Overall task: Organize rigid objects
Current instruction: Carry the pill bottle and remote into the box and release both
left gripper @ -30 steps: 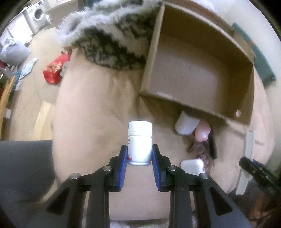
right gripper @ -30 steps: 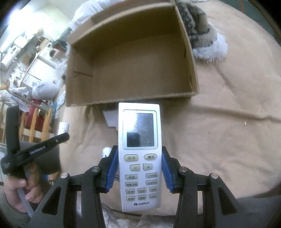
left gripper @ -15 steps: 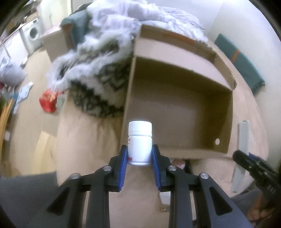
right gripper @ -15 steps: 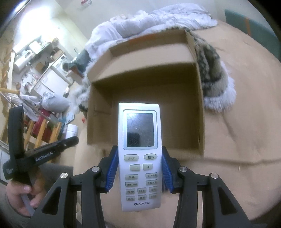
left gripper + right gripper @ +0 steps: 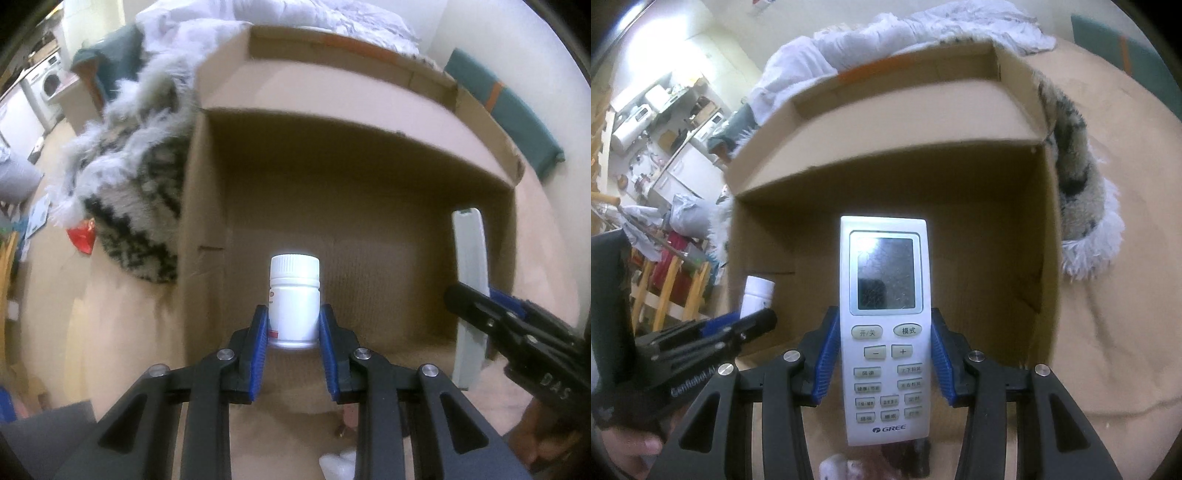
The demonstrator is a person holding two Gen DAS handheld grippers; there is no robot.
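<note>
Left gripper (image 5: 294, 325) is clamped on a small white pill bottle (image 5: 294, 297), blue pads pressing its lower sides, ribbed cap pointing away from the cam, a bit of red print at the bottle's lower left edge. Right gripper (image 5: 884, 350) is closed on a white GREE remote (image 5: 885, 325), pads squeezing both long edges at about the top button row; screen end sticks out fwd, logo end back toward the cam. Both items hang over the open cardboard box (image 5: 369, 206), w/ the brown inner floor as backdrop behind each; whether either touches the floor can't be told. In the left wrist view the remote shows edge-on by the box's right wall, w/ the right gripper's black finger and blue pad on it. In the right wrist view the bottle sits at lower left, near the box's left wall, beside the left gripper's black finger; part of a hand (image 5: 628, 439) shows under that tool at bottom left. Box is open on top, far flap folded out w/ an orange tape strip along it. It rests on a tan bed cover (image 5: 1126, 295). A fluffy grey-black patterned blanket (image 5: 140, 177) lies against one side of the box, white bedding (image 5: 886, 40) piled behind it. Small pinkish-white items lie on the cover just in front of the box, too blurred to ID. Further off: a washing machine (image 5: 48, 83), a red bag (image 5: 83, 240) on the floor, cluttered shelves.
</note>
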